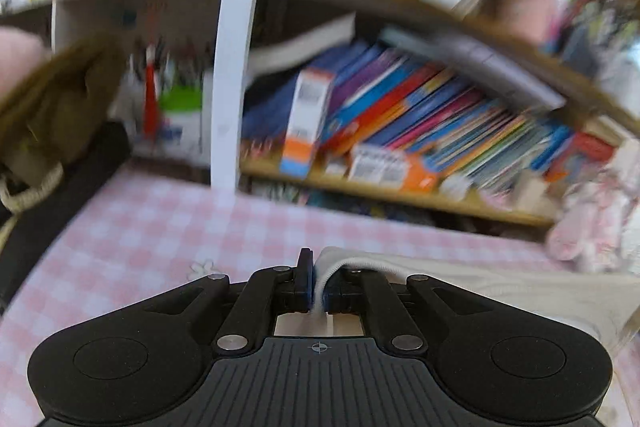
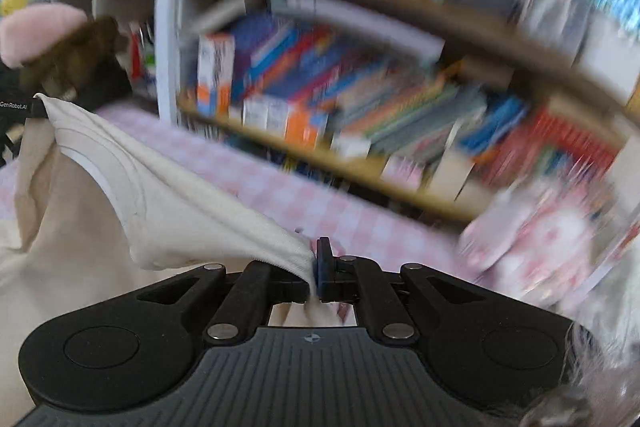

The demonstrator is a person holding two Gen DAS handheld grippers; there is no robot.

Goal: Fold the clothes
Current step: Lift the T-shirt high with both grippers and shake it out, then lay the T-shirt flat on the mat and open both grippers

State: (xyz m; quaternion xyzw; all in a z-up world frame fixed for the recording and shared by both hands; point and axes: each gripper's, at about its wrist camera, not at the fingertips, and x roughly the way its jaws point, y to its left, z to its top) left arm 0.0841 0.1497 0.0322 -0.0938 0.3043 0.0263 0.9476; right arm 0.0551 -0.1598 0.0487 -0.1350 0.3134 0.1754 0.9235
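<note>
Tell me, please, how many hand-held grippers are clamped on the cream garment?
2. The left hand-held gripper pinches one edge of the cream garment; the right hand-held gripper pinches another. Nothing else appears to hold it, though blur hides detail.

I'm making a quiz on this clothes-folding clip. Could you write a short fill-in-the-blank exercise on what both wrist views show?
1. Both the left gripper and the right gripper are shut on a ____ garment.
2. The tablecloth has a pink and white ____ pattern.
3. The wooden shelves behind the table are packed with ____.

Missing words: cream; checked; books
</note>
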